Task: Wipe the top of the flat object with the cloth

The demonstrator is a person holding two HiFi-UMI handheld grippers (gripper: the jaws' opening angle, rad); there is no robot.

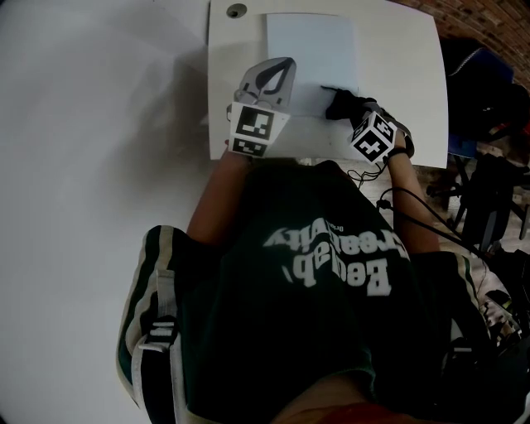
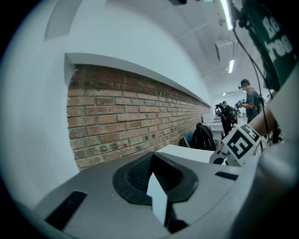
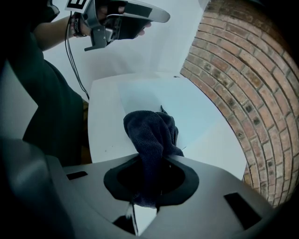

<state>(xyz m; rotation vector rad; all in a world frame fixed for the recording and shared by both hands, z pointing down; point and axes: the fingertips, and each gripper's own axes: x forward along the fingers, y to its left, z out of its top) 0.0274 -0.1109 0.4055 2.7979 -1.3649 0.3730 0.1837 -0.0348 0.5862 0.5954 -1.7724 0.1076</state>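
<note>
A pale, flat rectangular sheet [image 1: 310,45] lies on the white table [image 1: 228,58]; in the right gripper view the sheet [image 3: 191,107] spreads out ahead of the jaws. My right gripper [image 1: 335,98] is shut on a dark cloth [image 1: 341,105]. The cloth [image 3: 152,135] bunches out of the right gripper [image 3: 149,186] and hangs just over the sheet's near edge. My left gripper [image 1: 280,73] is held up over the table's near left part, left of the cloth. It holds nothing and its jaws look closed. The left gripper [image 2: 159,191] faces a brick wall.
A round grommet [image 1: 237,11] sits at the table's far left corner. A brick wall [image 3: 233,70] runs along the table's right side. Dark bags and chairs [image 1: 489,83] stand to the right. A black backpack [image 2: 203,137] and people [image 2: 250,100] are farther off.
</note>
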